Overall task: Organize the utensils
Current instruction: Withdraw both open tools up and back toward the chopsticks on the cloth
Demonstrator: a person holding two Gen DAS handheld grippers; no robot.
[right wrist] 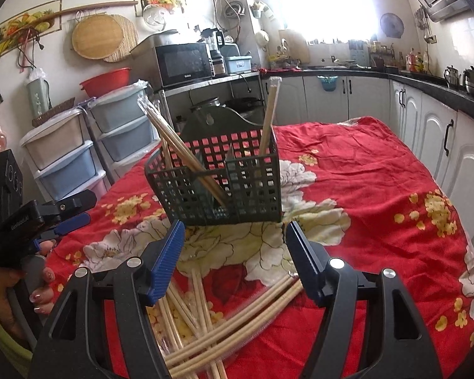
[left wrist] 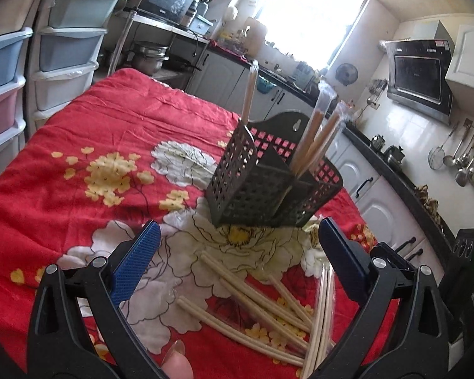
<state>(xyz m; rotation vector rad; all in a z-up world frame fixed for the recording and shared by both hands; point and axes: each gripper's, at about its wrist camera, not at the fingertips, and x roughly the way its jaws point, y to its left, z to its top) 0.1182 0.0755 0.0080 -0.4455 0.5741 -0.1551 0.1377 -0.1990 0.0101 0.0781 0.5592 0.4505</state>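
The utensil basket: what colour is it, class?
Black, a square-holed grid; the utensil basket shows best in the right wrist view.

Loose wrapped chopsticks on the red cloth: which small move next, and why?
Probably lower the right gripper onto the nearest pair in the pile of pale wooden chopsticks in clear wrappers and close on it. Both grippers are open and hold nothing, the left gripper too; the black perforated plastic utensil basket already holds a few pairs upright, and the pile lies just below the right fingers.

Daylight from the window [left wrist: 309,15] blows out to white glare, while fisheye bending curves and darkens both views' edges.
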